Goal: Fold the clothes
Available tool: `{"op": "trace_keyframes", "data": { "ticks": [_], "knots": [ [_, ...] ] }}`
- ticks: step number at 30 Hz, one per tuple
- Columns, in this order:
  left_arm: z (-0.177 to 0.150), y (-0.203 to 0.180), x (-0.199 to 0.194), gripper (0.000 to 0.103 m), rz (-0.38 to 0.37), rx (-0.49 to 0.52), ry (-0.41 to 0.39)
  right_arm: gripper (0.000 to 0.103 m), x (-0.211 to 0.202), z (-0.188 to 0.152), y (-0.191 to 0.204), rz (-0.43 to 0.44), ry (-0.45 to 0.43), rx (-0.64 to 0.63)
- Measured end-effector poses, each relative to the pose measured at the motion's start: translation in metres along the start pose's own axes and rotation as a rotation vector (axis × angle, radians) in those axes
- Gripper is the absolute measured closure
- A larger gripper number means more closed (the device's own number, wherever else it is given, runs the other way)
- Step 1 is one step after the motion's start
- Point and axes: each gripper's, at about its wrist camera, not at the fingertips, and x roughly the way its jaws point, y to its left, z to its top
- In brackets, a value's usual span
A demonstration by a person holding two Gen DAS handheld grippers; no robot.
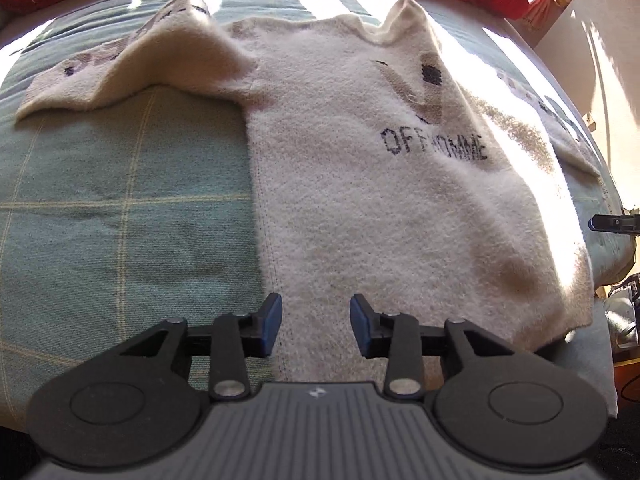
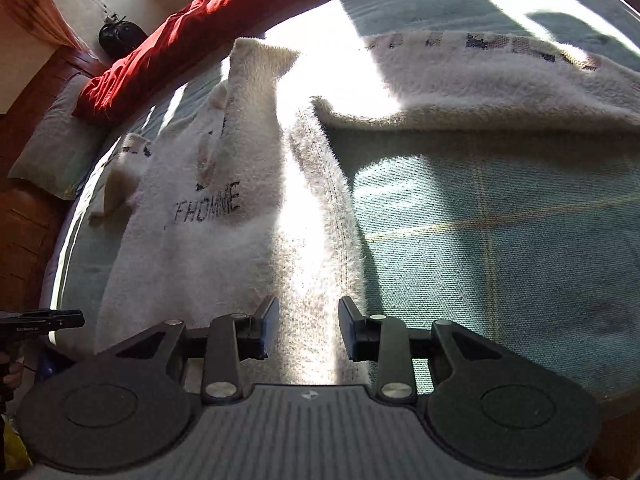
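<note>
A cream fuzzy sweater (image 1: pixel 360 184) with dark "OFF HOMME" lettering lies flat on a green plaid bedspread (image 1: pixel 120 208), sleeves spread to both sides. My left gripper (image 1: pixel 316 326) is open and empty, over the sweater's bottom hem near its left side seam. In the right wrist view the sweater (image 2: pixel 208 240) shows with its right side seam running up the middle and one sleeve (image 2: pixel 480 80) stretched across the top. My right gripper (image 2: pixel 308 328) is open and empty, over the hem at that seam. The right gripper's tip (image 1: pixel 616 222) shows at the left view's right edge.
A red blanket (image 2: pixel 192 36) lies along the head of the bed, with a green pillow (image 2: pixel 52 148) beside it. Wooden furniture (image 2: pixel 24 216) stands off the bed's side. The bedspread (image 2: pixel 500 248) stretches right of the sweater. Strong sunlight stripes cross the bed.
</note>
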Motion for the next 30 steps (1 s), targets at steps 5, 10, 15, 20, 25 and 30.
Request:
{"op": "trace_keyframes", "data": {
  "ticks": [5, 10, 15, 20, 25, 30],
  "knots": [
    [0.028, -0.041, 0.021, 0.062, -0.011, 0.099, -0.026, 0.06, 0.022, 0.008, 0.021, 0.047, 0.008, -0.028],
    [0.046, -0.057, 0.048, 0.062, -0.027, 0.077, -0.036, 0.06, 0.044, 0.009, 0.025, 0.047, 0.025, -0.033],
    [0.04, -0.038, 0.078, 0.059, 0.011, -0.033, -0.006, 0.059, 0.046, 0.008, 0.016, 0.042, 0.03, -0.025],
    [0.028, -0.023, 0.082, 0.052, -0.003, -0.128, -0.023, 0.053, 0.048, 0.006, 0.007, 0.037, 0.035, -0.017],
    [0.039, -0.052, 0.07, 0.05, 0.105, -0.029, -0.068, 0.047, 0.047, 0.043, -0.015, 0.019, -0.027, 0.01],
    [0.059, -0.082, 0.064, 0.045, 0.081, 0.04, -0.122, 0.04, 0.045, 0.086, -0.038, -0.001, -0.099, 0.041]
  ]
}}
